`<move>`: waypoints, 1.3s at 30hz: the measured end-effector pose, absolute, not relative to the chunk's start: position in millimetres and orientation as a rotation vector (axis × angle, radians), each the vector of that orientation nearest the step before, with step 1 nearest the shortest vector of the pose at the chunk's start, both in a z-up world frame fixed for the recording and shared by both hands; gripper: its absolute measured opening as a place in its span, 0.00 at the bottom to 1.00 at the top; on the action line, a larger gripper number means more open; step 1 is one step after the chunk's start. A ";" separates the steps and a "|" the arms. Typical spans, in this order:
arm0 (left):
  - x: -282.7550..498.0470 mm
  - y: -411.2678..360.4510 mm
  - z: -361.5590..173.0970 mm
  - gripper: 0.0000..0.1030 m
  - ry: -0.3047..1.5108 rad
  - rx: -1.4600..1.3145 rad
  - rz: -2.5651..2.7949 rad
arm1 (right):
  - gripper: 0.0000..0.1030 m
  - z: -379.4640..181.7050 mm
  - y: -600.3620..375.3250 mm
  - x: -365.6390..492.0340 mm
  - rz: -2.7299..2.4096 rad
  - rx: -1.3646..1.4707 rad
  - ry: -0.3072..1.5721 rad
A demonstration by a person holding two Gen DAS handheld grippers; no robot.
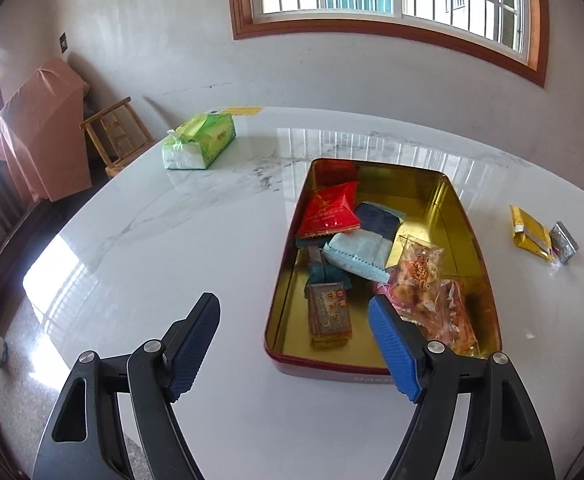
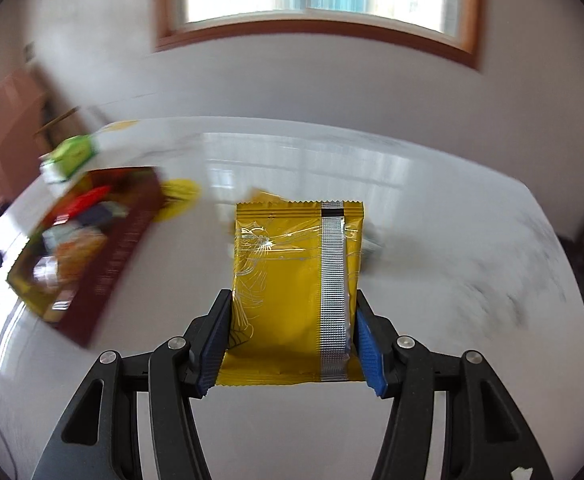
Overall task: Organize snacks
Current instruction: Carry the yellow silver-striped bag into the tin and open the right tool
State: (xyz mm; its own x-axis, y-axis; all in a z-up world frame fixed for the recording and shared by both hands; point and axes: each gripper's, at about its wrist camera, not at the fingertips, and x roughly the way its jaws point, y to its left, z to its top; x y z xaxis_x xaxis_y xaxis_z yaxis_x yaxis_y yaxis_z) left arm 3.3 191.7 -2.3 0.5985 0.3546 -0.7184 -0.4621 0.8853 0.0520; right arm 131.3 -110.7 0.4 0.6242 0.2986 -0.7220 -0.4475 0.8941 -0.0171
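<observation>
Right fingers [image 2: 291, 344] apparently clamp yellow packet [image 2: 292, 288].

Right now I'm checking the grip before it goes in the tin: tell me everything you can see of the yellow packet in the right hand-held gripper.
The yellow snack packet is a glossy foil pillow pouch with fine line drawings and a silver crimped back seam running lengthwise, with a black band near the top. Both ends have serrated seals. It points forward, away from the camera, lifted above the white marble table. The right hand-held gripper clamps its lower half by the side edges between blue ribbed pads. Nothing else touches it.
</observation>
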 end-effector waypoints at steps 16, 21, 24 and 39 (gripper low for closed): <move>-21.3 230.6 -4.6 0.86 0.811 -0.194 0.546 | 0.51 -0.2 67.6 109.9 0.770 -0.309 0.828; -27.0 240.1 -7.4 0.86 0.820 -0.210 0.566 | 0.52 -10.6 90.9 112.1 0.780 -0.319 0.852; -28.7 244.0 -8.5 0.86 0.825 -0.209 0.577 | 0.52 -18.3 94.5 116.1 0.776 -0.306 0.875; -30.9 248.2 -17.7 0.87 0.856 -0.245 0.576 | 0.65 -28.6 95.8 118.8 0.751 -0.314 0.867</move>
